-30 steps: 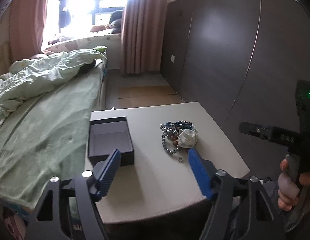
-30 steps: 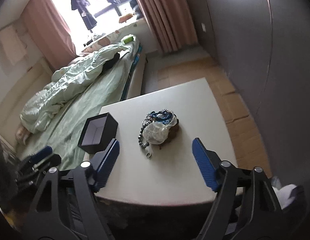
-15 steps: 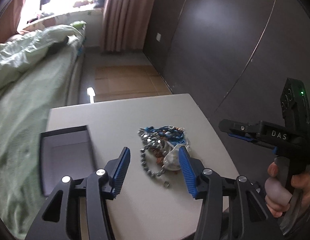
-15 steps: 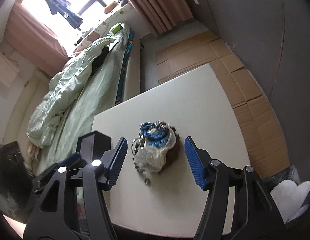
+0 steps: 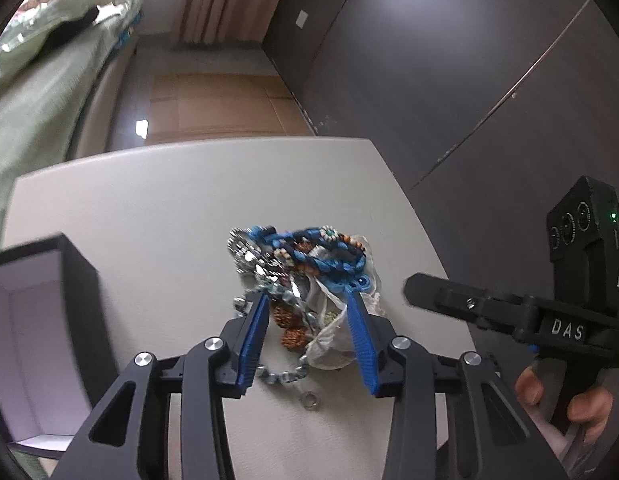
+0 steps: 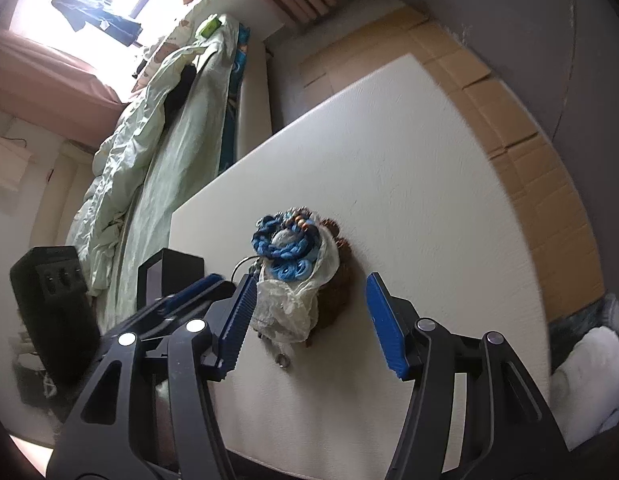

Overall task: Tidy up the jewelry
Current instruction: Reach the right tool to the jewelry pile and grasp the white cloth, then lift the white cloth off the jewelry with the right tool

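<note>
A tangled jewelry pile (image 5: 305,268) of blue cord bracelets, silver beads, brown beads and a clear plastic bag lies on the white table (image 5: 149,200). My left gripper (image 5: 307,300) is open, its blue fingers straddling the pile's near side. In the right wrist view the pile (image 6: 297,264) sits between the fingers of my open right gripper (image 6: 309,284), which hovers just before it. An open dark box (image 5: 33,312) stands left of the pile; it also shows in the right wrist view (image 6: 169,276). A small silver ring (image 5: 311,401) lies loose near the pile.
A bed with green bedding (image 6: 149,128) runs along the table's left side. A dark wardrobe wall (image 5: 449,60) stands to the right. Cardboard sheets (image 6: 509,120) cover the floor beyond the table.
Both grippers have moved forward and down to the jewelry pile. The left gripper's fingers have narrowed around its near side; the right gripper's fingers have closed in slightly.
</note>
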Tool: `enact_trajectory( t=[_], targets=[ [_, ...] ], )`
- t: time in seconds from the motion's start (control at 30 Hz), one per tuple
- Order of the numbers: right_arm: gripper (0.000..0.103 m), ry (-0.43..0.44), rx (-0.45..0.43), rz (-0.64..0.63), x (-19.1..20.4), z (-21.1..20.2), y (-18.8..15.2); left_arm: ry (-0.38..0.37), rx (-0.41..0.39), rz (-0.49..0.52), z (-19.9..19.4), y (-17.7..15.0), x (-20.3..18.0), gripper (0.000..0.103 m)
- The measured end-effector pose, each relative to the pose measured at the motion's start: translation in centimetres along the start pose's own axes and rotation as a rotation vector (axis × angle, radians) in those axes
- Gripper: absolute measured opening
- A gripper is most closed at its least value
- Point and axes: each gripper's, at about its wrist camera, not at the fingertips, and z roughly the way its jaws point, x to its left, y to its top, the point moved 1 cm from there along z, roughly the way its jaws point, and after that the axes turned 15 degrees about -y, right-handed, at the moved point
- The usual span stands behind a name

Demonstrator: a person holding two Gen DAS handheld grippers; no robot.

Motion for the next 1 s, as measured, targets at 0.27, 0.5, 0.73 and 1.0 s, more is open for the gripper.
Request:
enact_trajectory(
  t=[0.27, 0.5, 0.73, 1.0],
  targets=[
    [0.054, 0.019, 0.08, 0.028, 0.4, 2.0, -0.9, -0.047, -0.043, 0.004, 0.4, 0.0, 0.5, 0.0],
    [0.036, 0.013, 0.081, 0.009, 1.3, 2.4, -0.9, -0.107, -0.113, -0.029, -2.4, 0.1, 0.5, 0.0],
    [0.004, -0.015, 0.041, -0.01, 2.1, 1.8, -1.2, -0.115, -0.16, -0.014, -4.8, -0.4, -0.2, 0.0],
    [0.003, 0.052, -0.101, -0.019, 2.8, -4.0, -1.9, -0.108, -0.245, 0.023, -9.2, -0.6, -2.1, 0.0]
  ],
)
